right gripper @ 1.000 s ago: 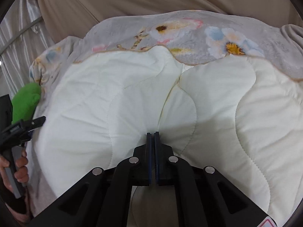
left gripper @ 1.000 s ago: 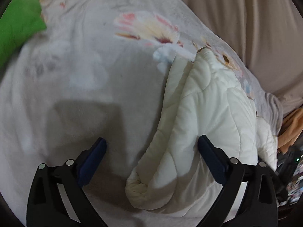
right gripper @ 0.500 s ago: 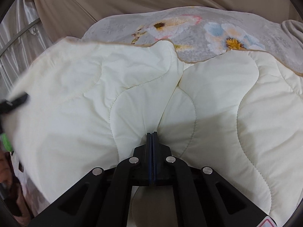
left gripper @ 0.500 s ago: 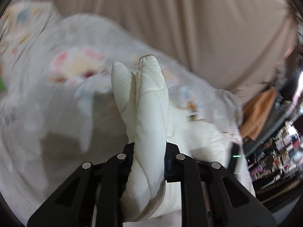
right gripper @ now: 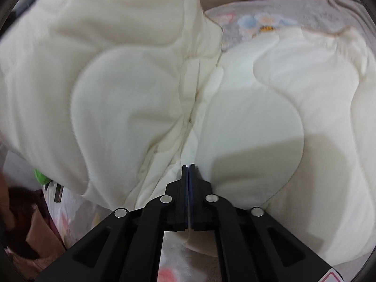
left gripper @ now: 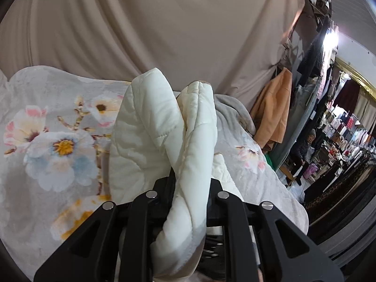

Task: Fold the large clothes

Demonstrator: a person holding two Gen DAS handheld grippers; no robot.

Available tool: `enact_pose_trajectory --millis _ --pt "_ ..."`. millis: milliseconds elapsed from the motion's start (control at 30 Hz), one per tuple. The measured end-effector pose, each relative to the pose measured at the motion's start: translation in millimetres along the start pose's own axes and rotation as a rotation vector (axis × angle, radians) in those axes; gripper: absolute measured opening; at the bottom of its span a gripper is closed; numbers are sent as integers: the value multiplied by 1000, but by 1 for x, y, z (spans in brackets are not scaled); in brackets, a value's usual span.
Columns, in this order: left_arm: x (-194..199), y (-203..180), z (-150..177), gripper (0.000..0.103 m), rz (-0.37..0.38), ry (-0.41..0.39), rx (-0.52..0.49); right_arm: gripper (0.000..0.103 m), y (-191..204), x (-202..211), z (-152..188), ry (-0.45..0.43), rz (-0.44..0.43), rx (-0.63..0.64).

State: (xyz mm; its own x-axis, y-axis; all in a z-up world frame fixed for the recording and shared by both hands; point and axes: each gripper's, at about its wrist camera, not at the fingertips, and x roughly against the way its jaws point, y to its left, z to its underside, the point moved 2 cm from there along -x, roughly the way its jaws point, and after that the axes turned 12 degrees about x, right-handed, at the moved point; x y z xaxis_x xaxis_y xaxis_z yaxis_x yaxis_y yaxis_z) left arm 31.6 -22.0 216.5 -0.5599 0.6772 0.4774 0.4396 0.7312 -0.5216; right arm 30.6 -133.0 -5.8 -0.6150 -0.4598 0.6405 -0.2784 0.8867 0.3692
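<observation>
The cream quilted garment (left gripper: 164,122) lies on a grey floral blanket (left gripper: 58,145). My left gripper (left gripper: 190,183) is shut on a bunched fold of it and holds that fold raised above the blanket; the cloth hides the fingertips. In the right wrist view the garment (right gripper: 270,117) fills most of the frame, and its lifted left half (right gripper: 94,70) hangs blurred over the flat half. My right gripper (right gripper: 188,165) is shut, its tips pinching the garment's near edge where the creases meet. A strip of the blanket (right gripper: 270,23) shows at the top right.
A beige curtain (left gripper: 164,23) hangs behind the blanket. To the right are an orange cloth (left gripper: 272,108), a standing person (left gripper: 305,145) and shelves of goods (left gripper: 340,127). A green item (right gripper: 41,176) peeks out under the lifted flap at lower left.
My left gripper closed on the garment's fold and carried it up and rightward. In the right wrist view the garment's left half rose and swung over. The right gripper stayed shut.
</observation>
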Motion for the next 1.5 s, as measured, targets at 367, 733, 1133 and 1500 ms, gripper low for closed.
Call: enact_pose_trajectory --millis 367,733,1133,1500 --pt "-118 -76 47 15 -53 180 -152 0 -19 60 47 -131 -88 -156" --pt "-199 -78 114 20 -155 277 -220 10 -81 169 111 -265 150 -307" --pt "-40 -57 43 68 26 16 -87 64 -56 242 51 -443 199 -133" --pt "-27 12 50 70 -202 -1 9 38 -11 173 -11 -315 302 117"
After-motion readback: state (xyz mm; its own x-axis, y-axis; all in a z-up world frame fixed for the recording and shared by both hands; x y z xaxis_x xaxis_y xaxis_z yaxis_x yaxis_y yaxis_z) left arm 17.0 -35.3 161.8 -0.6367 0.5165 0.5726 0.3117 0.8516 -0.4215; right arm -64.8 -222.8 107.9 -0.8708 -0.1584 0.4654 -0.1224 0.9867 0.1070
